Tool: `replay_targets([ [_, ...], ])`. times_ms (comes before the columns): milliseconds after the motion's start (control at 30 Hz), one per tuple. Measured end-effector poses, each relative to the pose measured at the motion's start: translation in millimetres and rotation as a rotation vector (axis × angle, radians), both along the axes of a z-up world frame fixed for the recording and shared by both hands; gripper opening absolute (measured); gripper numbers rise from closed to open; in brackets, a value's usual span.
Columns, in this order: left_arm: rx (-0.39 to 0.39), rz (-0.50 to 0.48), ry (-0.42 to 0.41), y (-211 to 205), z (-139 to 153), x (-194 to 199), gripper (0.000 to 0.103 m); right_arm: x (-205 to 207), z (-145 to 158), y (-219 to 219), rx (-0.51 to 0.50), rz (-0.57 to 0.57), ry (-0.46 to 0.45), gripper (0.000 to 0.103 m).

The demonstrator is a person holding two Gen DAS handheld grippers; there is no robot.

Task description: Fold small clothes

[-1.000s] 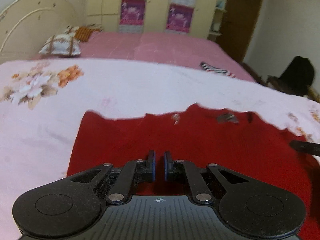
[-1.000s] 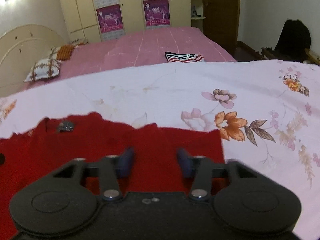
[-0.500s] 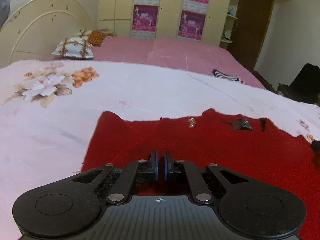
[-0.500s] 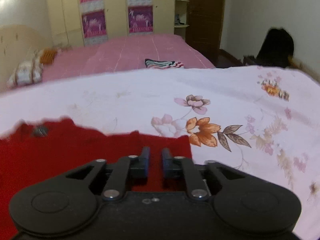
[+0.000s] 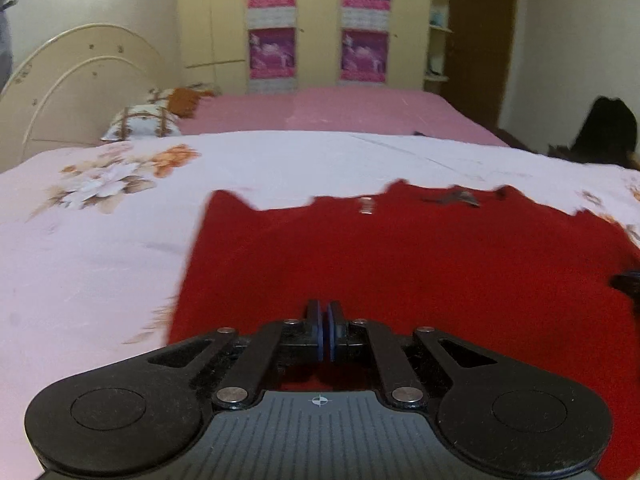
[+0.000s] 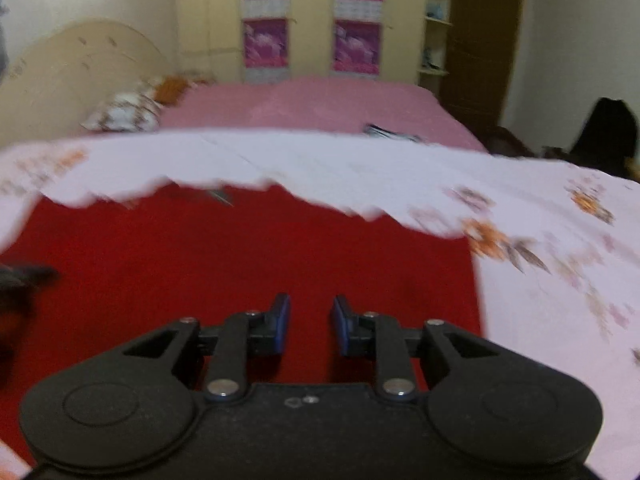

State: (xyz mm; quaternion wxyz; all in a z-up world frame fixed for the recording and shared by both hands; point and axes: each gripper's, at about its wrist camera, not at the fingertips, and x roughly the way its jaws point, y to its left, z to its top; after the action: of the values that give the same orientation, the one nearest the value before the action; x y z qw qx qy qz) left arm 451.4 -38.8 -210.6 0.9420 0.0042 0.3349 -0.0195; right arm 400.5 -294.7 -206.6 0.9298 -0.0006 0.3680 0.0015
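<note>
A red garment (image 5: 400, 264) lies spread flat on a pale floral sheet (image 5: 100, 240). My left gripper (image 5: 323, 312) sits low at the garment's near edge, jaws pressed together with red cloth under and between the pads. In the right wrist view the same red garment (image 6: 240, 256) fills the lower left, blurred by motion. My right gripper (image 6: 310, 312) is over its near right part, jaws apart with nothing between them. The other gripper's dark tip shows at the right edge of the left view (image 5: 626, 280) and at the left edge of the right view (image 6: 20, 280).
Behind the floral sheet lies a pink bed cover (image 5: 340, 112) with pillows (image 5: 140, 128) by a cream headboard (image 5: 80, 88). A striped cloth (image 6: 390, 133) lies on the pink cover. A wardrobe with posters (image 5: 316, 20) and a dark bag (image 5: 608, 132) stand beyond.
My left gripper closed on the garment's near edge and rose slightly. My right gripper, nearly closed half a second ago, has opened and is moving fast; its view is blurred.
</note>
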Motion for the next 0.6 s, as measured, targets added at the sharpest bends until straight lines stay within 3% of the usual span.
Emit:
replay_targets([
  [167,0.021,0.023,-0.023,9.9,-2.2,-2.3,0.005,7.1,-2.3,-19.1,-0.018,-0.054,-0.007,0.019],
  [267,-0.015,0.054,0.010,12.9,2.6,0.2,0.005,4.6,-0.3,-18.9,-0.011,-0.073,-0.001,0.019],
  [367,0.031,0.046,0.009,10.1,7.1,-7.8,0.006,1.5,5.1,-24.8,0.025,-0.099,0.028,0.020],
  [467,0.057,0.020,-0.037,6.0,18.7,-30.5,0.006,-16.1,17.1,-21.9,0.071,-0.087,0.012,0.025],
  [600,0.040,-0.062,-0.053,-9.7,27.4,-58.0,0.006,-40.1,35.5,8.5,0.070,0.014,-0.033,0.029],
])
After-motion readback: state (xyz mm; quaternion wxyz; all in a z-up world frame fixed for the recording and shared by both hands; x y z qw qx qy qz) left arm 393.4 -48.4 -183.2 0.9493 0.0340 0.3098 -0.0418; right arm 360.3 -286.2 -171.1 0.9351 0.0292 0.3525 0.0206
